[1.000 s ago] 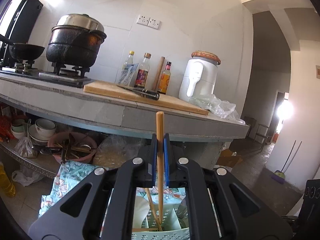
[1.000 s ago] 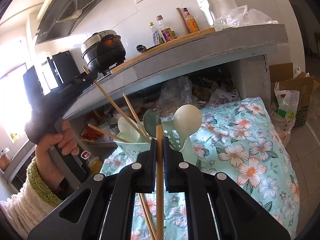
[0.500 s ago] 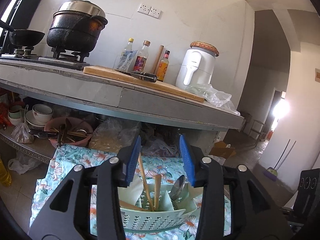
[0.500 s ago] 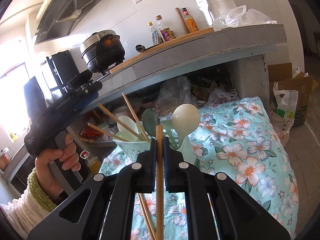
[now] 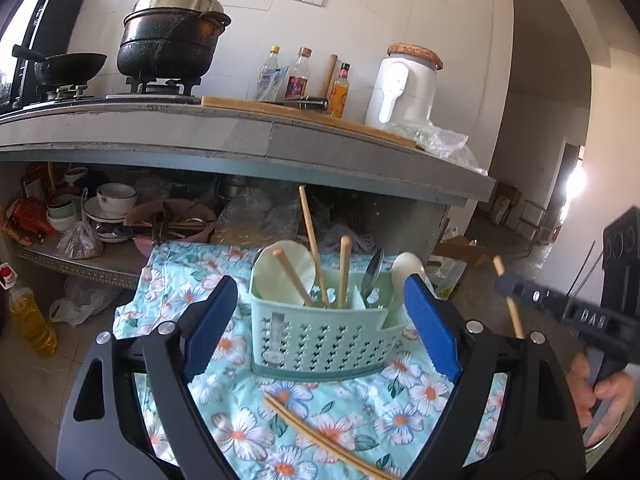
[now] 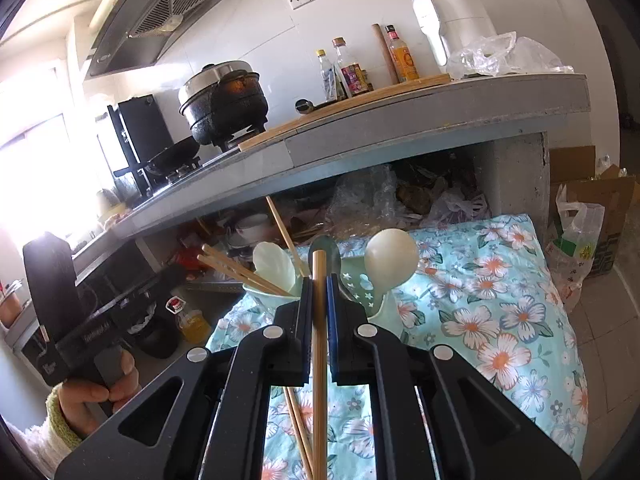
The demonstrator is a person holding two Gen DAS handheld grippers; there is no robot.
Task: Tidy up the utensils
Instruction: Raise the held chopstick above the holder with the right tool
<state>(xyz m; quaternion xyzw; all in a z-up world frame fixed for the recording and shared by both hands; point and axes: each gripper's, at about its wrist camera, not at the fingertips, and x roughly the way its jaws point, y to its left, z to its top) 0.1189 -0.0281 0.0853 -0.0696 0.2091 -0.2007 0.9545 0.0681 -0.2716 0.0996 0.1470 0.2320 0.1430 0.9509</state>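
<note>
Right wrist view: my right gripper [image 6: 319, 280] is clamped on a single wooden chopstick [image 6: 319, 344], its pads pressing the stick partway along its length, the upper end standing just above the jaws and the lower end running out of the bottom of the picture. My left gripper [image 5: 319, 324] is opening, its blue pads [image 5: 210, 322] spread either side of the pale green holder [image 5: 320, 338] without touching it, and nothing is caught between them. The chopstick looks light, stiff and smooth, so I judge it will turn or slide in a loose pinch; a hold near the middle, as I have now, should keep it from swinging, and it needs little force. The holder stands on a flowered cloth [image 5: 436, 392] and is a perforated plastic basket with dividers. From the left wrist view its left compartment carries three chopsticks [image 5: 314, 250] leaning at different angles and a pale flat spoon [image 5: 298, 258]; the right compartment carries a metal spoon [image 5: 374, 270] and a white ladle-like spoon [image 5: 408, 266]. Two more chopsticks [image 5: 320, 436] lie loose and side by side on the cloth in front of the holder, near my left jaws, not yet sorted. Being thin and flat on soft cloth, they will likely be awkward to lift; I would take them near one end where the cloth gives. The holder itself looks light and could tip if a stick is pushed in hard.
</note>
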